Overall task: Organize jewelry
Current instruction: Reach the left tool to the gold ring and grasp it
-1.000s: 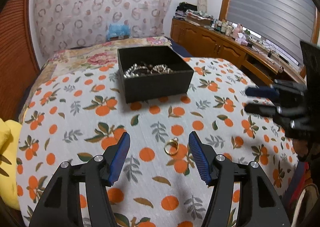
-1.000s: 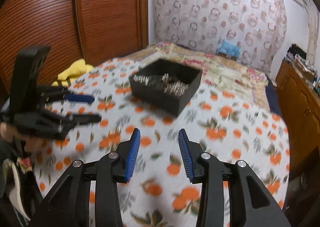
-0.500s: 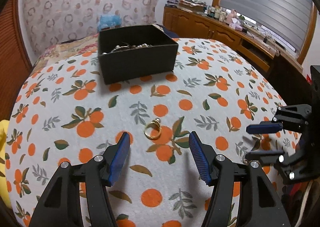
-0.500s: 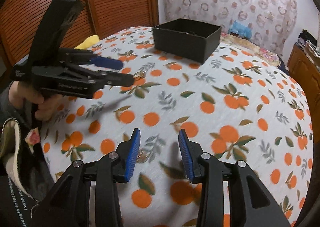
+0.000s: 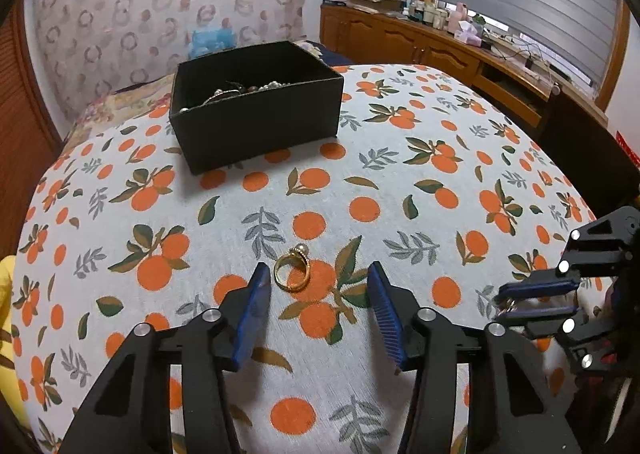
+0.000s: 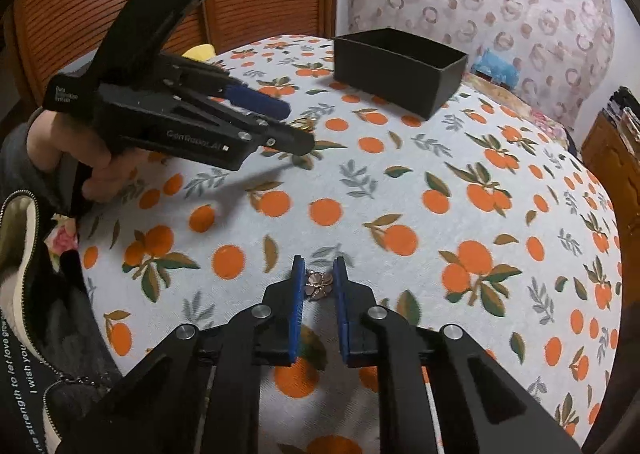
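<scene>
A gold ring with a pearl point(image 5: 291, 269) lies on the orange-print tablecloth point(image 5: 400, 174), between the fingers of my left gripper point(image 5: 318, 272). Its jaws are closing and the pads stand clear of the ring. In the right wrist view a small flower-shaped jewel point(image 6: 319, 285) sits between the blue pads of my right gripper point(image 6: 319, 262). Those jaws are closing too, and the pads reach the jewel's sides. A black open box point(image 5: 256, 106) with pearls and chains inside stands at the far side of the table. From the right wrist view the box point(image 6: 400, 66) shows only its walls.
Each gripper appears in the other's view: the right gripper point(image 5: 496, 306) at the table's right edge, the left gripper point(image 6: 300, 125) held by a hand point(image 6: 96, 162). A yellow object point(image 5: 6, 294) lies at the left edge. A wooden dresser point(image 5: 440, 50) stands beyond the table.
Both grippers have sunk toward the cloth and narrowed. The left one now straddles the gold ring; the right one has closed around the flower jewel, which was not in view before.
</scene>
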